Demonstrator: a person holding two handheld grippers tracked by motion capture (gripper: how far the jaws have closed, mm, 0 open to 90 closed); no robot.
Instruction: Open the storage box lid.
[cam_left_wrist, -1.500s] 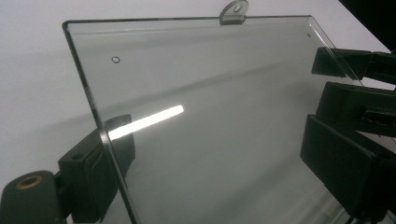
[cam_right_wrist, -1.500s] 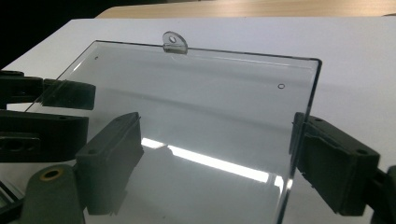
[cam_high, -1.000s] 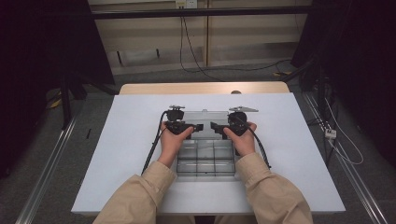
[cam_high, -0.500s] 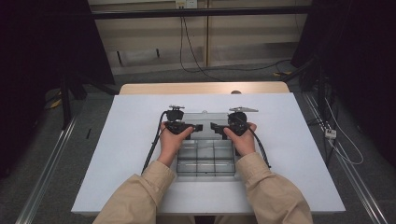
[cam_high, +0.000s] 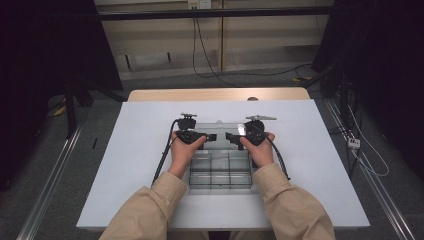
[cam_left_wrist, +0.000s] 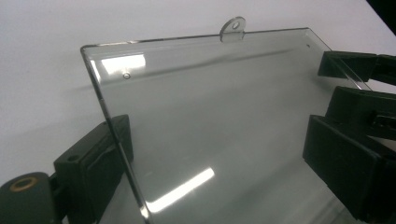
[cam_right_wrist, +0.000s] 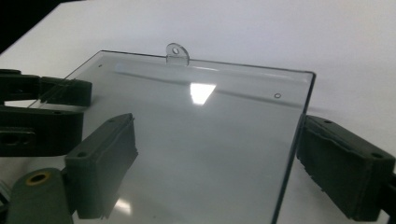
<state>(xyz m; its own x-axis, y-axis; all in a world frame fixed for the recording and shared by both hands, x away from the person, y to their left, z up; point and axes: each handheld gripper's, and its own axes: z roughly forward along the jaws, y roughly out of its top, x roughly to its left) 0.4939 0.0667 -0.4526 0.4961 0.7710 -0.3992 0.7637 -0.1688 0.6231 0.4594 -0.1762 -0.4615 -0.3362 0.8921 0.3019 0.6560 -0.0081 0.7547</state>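
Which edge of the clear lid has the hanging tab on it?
The far edge: the rounded tab with a hole sticks out from its middle. The two side edges, beside the left gripper and right gripper, are plain.

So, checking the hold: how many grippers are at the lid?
2: the left gripper straddles the left edge of the clear lid, the right gripper its right edge, both open.

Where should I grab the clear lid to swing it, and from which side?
Take the lid by its side edges, one gripper from each side. It is a thin flat sheet, so jaws straddle an edge; the far edge offers just a small tab.
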